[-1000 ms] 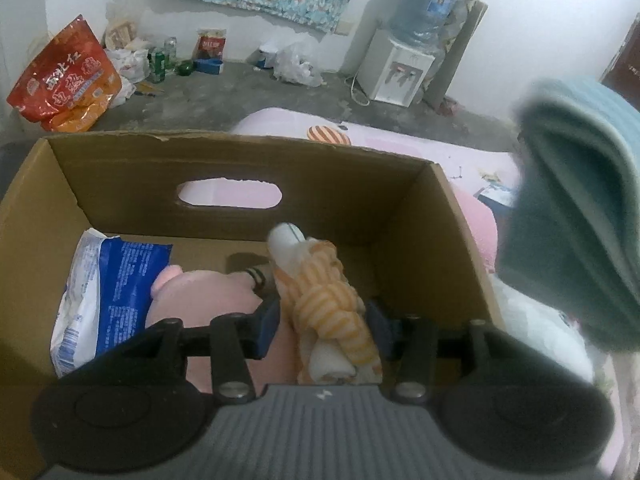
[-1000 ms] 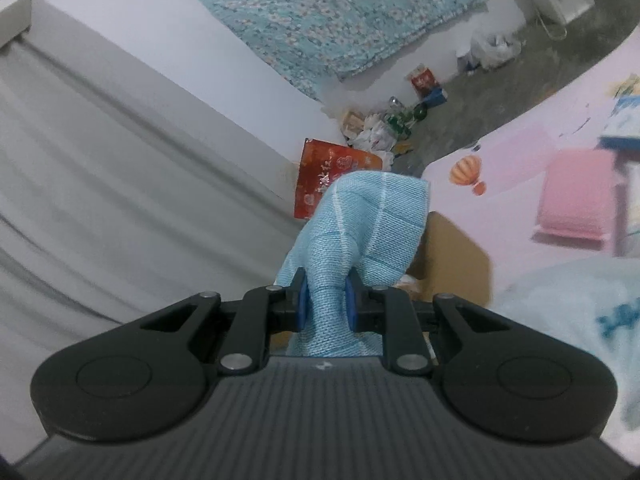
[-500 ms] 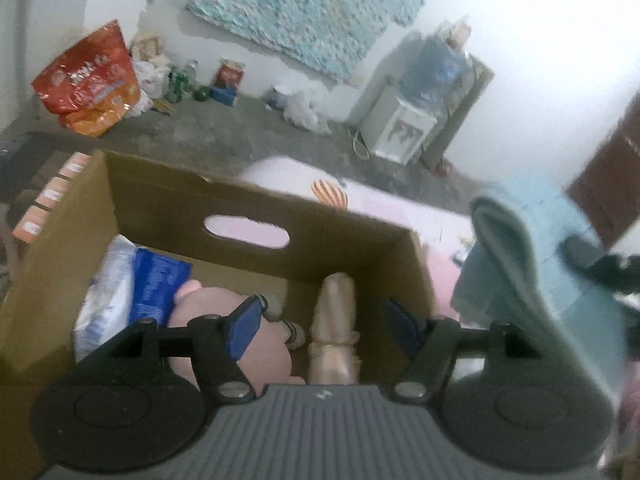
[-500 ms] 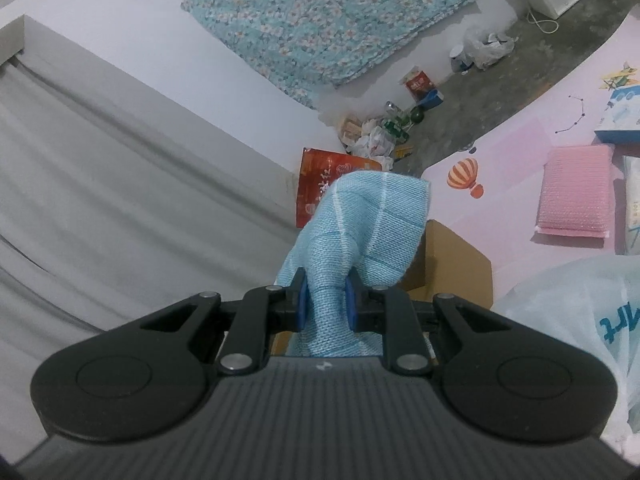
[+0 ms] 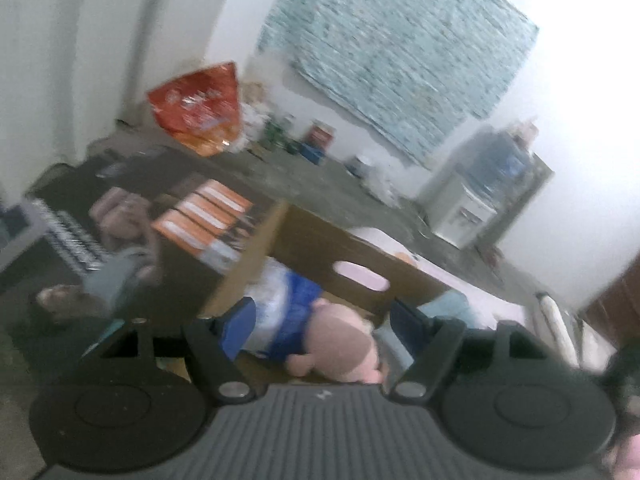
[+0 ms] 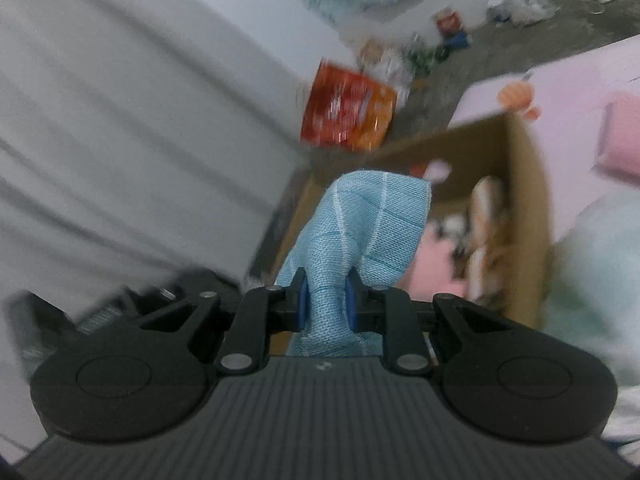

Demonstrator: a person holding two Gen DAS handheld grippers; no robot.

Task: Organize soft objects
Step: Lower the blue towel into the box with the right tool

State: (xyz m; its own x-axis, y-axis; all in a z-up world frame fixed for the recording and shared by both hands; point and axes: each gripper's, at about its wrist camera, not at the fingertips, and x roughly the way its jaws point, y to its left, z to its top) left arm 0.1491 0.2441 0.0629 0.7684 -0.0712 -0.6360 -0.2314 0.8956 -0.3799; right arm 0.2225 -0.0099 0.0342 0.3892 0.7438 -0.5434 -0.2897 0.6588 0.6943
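While one blue cloth (image 6: 368, 224) is clamped by the right gripper (image 6: 323, 306), the left gripper (image 5: 322, 326) is held empty, fingers apart. One pink plush (image 5: 344, 350) and one striped toy (image 6: 486, 236) are seen inside one cardboard box (image 6: 528, 200).

We see a pink bed (image 6: 568, 80) with a balloon print. On it stands a cardboard box (image 6: 528, 208), and a pink pad (image 6: 620, 140) lies apart from it, to the right. Beyond the bed the grey floor (image 5: 304, 176) carries a red bag (image 5: 200, 108) and a water dispenser (image 5: 472, 212) by the wall.
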